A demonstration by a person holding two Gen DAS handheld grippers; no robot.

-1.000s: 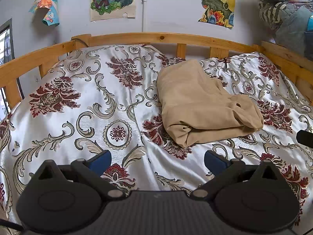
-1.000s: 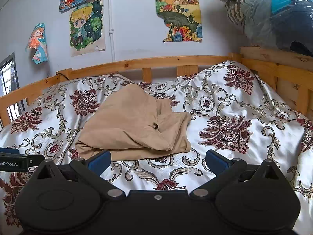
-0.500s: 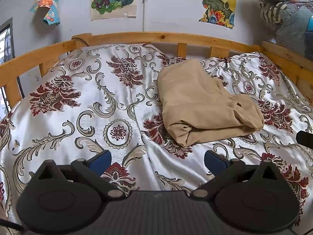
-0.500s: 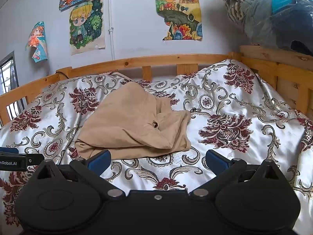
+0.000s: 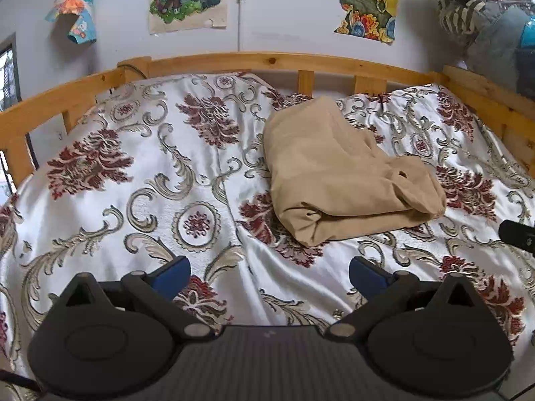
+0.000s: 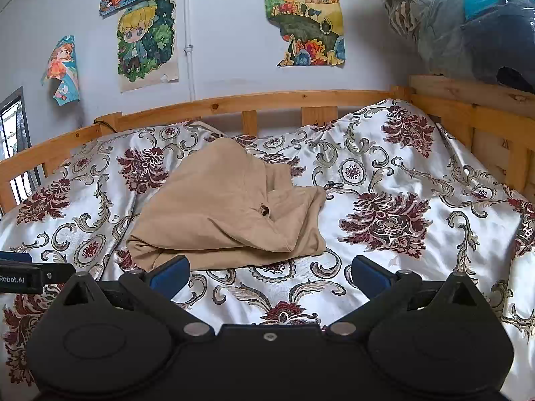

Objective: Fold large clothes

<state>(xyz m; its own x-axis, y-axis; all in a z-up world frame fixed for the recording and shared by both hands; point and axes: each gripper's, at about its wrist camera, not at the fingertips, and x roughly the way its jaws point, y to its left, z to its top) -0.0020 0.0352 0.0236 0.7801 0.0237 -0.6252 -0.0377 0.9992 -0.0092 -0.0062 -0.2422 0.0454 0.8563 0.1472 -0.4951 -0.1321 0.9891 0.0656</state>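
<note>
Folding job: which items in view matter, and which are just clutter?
Job:
tan garment
left gripper, open
right gripper, open
bedspread, the work surface

Clutter:
posters
bagged clothes
wooden rail

One readable text only: "Robot.AI" in white letters on black body of left tool (image 6: 31, 275), at left edge of right wrist view; start of word cut off by frame edge. Wall posters (image 6: 147, 41) show drawings only, no legible lettering. No brand, number or label legible on tan garment (image 6: 230, 210) or bedspread (image 6: 384, 214).
</note>
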